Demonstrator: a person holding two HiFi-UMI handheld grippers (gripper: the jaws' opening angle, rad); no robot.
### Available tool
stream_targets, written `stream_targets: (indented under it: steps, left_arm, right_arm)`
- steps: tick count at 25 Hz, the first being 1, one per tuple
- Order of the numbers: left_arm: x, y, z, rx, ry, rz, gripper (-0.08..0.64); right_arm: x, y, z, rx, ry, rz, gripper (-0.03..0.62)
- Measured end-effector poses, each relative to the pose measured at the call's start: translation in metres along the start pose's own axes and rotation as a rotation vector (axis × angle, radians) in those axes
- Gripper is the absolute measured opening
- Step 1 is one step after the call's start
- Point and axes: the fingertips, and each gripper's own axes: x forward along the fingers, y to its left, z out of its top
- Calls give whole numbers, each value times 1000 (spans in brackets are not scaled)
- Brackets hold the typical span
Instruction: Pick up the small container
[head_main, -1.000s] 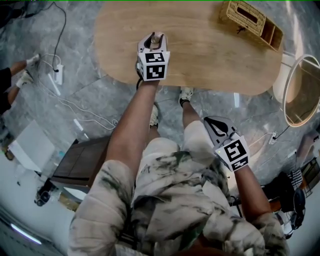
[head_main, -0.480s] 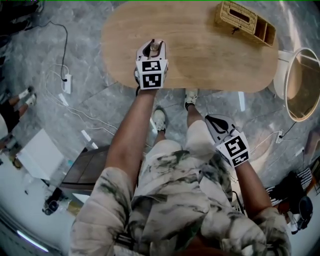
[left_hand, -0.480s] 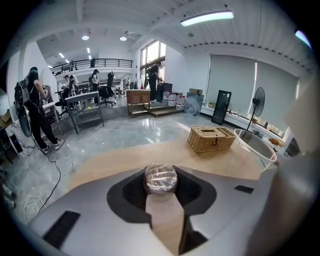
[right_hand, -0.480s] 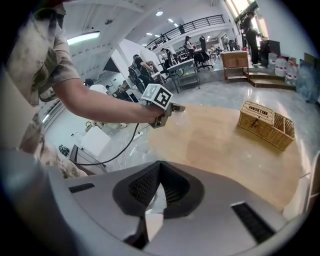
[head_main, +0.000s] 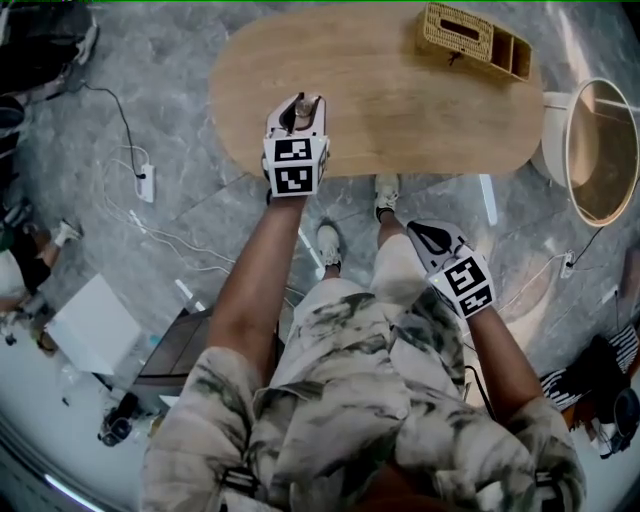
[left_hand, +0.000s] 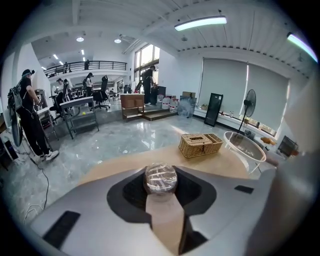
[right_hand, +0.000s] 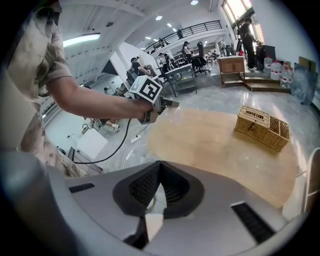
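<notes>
Left gripper (head_main: 303, 112): fingers part-way open and clamped on the small container; nothing else is in the grip.
Small container (left_hand: 160, 178): a clear round tub with a wrinkled see-through top, pinched between the left fingers near their tips and held above the near edge of the table.
Table (head_main: 400, 110): an oval wooden top that spreads out ahead of the left fingers and to their right.
Right gripper (right_hand: 159, 167): fingers closed tip to tip with nothing between them, held low beside the person's leg, well apart from the container.
Basket (head_main: 470, 40): wicker, at the far end of the table, well ahead of both pairs of fingers.
Round stand (head_main: 600, 150): white rim, just past the table's right end.
</notes>
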Motion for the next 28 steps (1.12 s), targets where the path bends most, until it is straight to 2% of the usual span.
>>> stream_targets:
  steps: [9, 28]
  left_arm:
    - [-56, -15, 24, 24, -10, -31, 138]
    - [-146, -36, 51, 69, -20, -77, 138]
  right_arm:
    - [-15, 26, 14, -26, -48, -7, 21]
    - [-53, 74, 24, -45, -121, -40, 21]
